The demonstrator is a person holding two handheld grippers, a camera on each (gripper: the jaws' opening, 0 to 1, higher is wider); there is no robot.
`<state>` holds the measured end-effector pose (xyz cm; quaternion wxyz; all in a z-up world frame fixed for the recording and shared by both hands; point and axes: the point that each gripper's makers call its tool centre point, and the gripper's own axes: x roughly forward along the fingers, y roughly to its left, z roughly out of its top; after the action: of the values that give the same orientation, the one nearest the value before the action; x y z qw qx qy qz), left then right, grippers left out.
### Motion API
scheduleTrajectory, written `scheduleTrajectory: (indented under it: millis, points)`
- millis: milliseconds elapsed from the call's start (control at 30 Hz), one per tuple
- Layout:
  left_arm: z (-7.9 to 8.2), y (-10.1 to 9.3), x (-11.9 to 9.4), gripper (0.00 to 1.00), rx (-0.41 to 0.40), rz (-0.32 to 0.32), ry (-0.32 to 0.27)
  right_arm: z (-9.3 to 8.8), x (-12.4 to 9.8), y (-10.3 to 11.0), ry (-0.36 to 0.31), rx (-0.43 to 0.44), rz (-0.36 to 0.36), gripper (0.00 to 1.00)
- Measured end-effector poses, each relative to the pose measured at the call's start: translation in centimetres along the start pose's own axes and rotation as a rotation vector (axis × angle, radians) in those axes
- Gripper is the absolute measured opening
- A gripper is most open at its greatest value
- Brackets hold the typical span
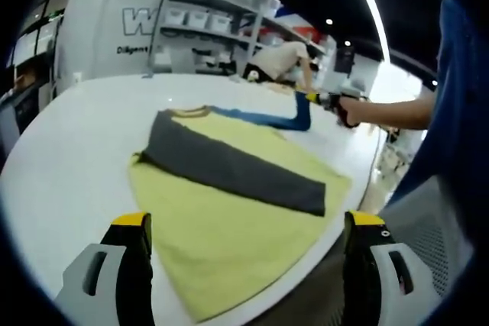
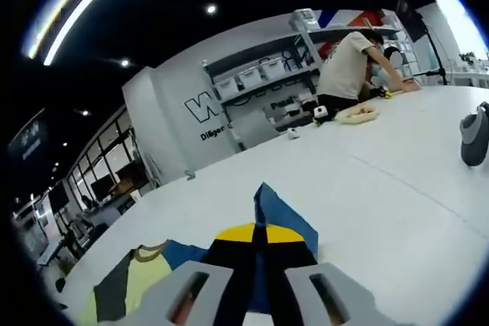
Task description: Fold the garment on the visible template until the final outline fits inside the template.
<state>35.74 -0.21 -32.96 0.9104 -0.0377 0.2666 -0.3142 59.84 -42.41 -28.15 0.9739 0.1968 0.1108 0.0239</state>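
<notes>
Garment (image 1: 229, 211) first: your yellow shirt lies flat on the white worktop (image 1: 69, 158), near the edge closest to you, with a dark grey sleeve (image 1: 237, 169) folded across its middle. Your left claw (image 1: 248, 246) hovers over the near hem with its jaws wide apart and nothing between them. Your right claw (image 2: 260, 253) has its yellow-tipped jaws pressed together on the blue sleeve (image 2: 279, 215), which rises in a peak just beyond the tips. In the left gripper view that blue sleeve (image 1: 267, 118) stretches away from the collar to where your hand (image 1: 367, 111) holds the right claw above the worktop. Whether a template lies under the shirt you probably cannot judge from these views. A person (image 2: 348, 62) leans over the far end of the worktop.
</notes>
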Motion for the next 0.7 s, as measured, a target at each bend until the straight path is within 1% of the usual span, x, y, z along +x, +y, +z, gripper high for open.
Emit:
scheduleTrajectory:
  millis: [67, 100, 133, 167, 233, 333, 433, 500, 667, 700]
  points:
    - [0.1, 0.0, 0.0, 0.99, -0.001, 0.001, -0.004, 0.2, 0.0, 0.7, 0.004, -0.007, 0.022, 0.0]
    - [0.1, 0.1, 0.0, 0.99, -0.001, 0.002, -0.007, -0.2, 0.1, 2.7, 0.015, -0.014, 0.052, 0.0]
    - [0.2, 0.1, 0.0, 0.99, 0.002, 0.005, -0.01, -0.3, 0.1, 3.4, 0.017, -0.025, 0.065, 0.0]
    - [0.3, 0.1, 0.0, 0.99, 0.004, 0.006, -0.012, -0.2, 0.3, 3.1, 0.019, -0.029, 0.072, 0.0]
    - [0.4, 0.1, 0.0, 0.99, 0.008, 0.008, -0.015, -0.6, 0.6, 4.9, 0.028, -0.029, 0.11, 0.0]
    - [0.6, -0.1, -0.1, 0.99, 0.015, 0.007, -0.02, -0.5, 0.5, 5.6, 0.032, -0.037, 0.13, 0.0]
    - [0.7, -0.1, -0.2, 0.99, 0.02, 0.01, -0.025, -0.9, 0.9, 7.5, 0.04, -0.035, 0.168, 0.0]
    - [0.8, 0.0, -0.2, 0.99, 0.021, 0.012, -0.03, -0.9, 0.9, 8.6, 0.038, -0.038, 0.187, 0.0]
    - [1.0, 0.2, -0.2, 0.99, 0.026, 0.019, -0.038, -1.2, 1.0, 10.5, 0.045, -0.032, 0.221, 0.0]
    - [1.0, 0.2, -0.2, 0.99, 0.026, 0.019, -0.039, -1.1, 0.9, 11.1, 0.045, -0.036, 0.232, 0.0]
